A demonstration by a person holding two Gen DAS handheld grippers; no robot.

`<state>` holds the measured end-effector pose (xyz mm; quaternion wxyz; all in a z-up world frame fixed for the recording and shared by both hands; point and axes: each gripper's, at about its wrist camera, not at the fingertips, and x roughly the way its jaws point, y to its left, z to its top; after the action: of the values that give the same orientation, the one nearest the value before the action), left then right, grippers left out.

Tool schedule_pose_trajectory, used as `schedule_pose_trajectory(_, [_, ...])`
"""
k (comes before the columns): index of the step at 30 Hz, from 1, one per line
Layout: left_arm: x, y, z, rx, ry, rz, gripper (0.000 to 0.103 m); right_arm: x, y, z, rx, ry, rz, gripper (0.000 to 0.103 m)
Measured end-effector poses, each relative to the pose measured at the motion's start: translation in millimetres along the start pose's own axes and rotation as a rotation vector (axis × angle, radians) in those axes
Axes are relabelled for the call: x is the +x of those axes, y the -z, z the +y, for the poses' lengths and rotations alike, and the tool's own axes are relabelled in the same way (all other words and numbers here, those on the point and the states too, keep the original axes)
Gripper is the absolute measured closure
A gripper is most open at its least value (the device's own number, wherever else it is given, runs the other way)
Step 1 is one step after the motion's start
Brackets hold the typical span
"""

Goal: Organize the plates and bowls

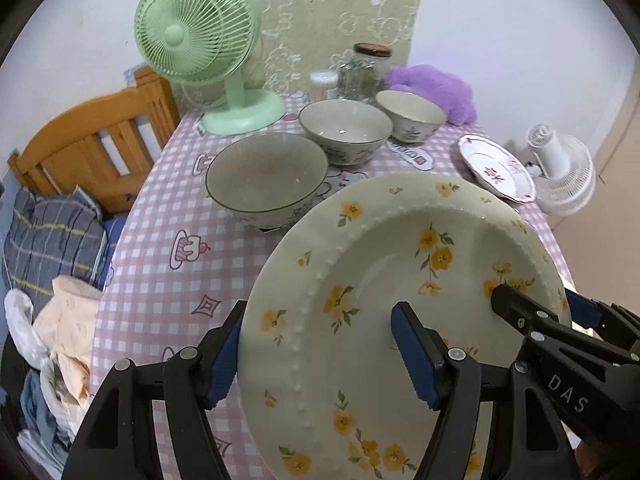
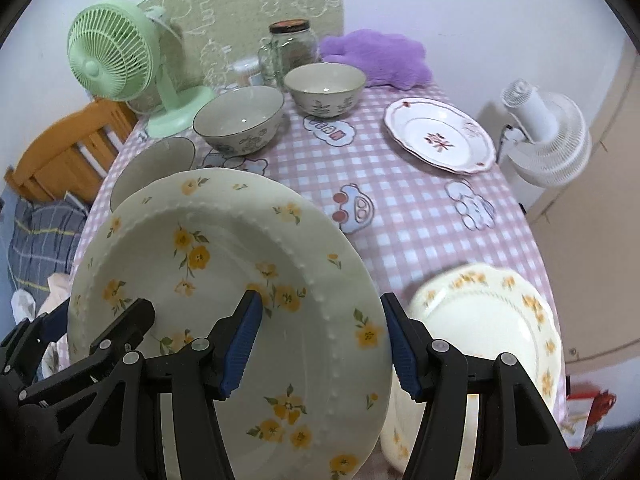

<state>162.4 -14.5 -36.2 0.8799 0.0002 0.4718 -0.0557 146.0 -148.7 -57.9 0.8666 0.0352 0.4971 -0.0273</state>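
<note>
A large cream plate with yellow flowers (image 1: 384, 280) (image 2: 224, 264) is held tilted above the table by both grippers. My left gripper (image 1: 320, 356) is shut on its left rim. My right gripper (image 2: 320, 344) is shut on its right rim, and its black finger (image 1: 528, 316) shows in the left wrist view. Three bowls stand at the back: a big one (image 1: 266, 180), a middle one (image 1: 345, 130) (image 2: 239, 118), and a small one (image 1: 411, 114) (image 2: 325, 86). A red-patterned plate (image 2: 438, 134) (image 1: 496, 168) lies at the right. Another yellow-flowered plate (image 2: 486, 320) lies below at the front right.
The table has a pink checked cloth (image 2: 400, 220). A green fan (image 1: 196, 32) (image 2: 112, 56), a glass jar (image 1: 366, 72) and a purple plush (image 2: 376, 58) stand at the back. A white fan (image 2: 548, 136) is off the right edge. A wooden chair (image 1: 88, 140) and bedding are at the left.
</note>
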Motion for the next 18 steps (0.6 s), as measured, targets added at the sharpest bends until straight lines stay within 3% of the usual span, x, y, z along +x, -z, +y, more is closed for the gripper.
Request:
schedule_pose_trajectory(10, [-17,10,-23,0.047,0.007,-0.022,0.032,-25,23,-18,0.065,-0.001,-0.028,0.039])
schedule_pose_trajectory(18, [-19,12,-64,0.021,-0.002,-0.023,0.032,-32,22,-54,0.047,-0.012,-0.034,0.039])
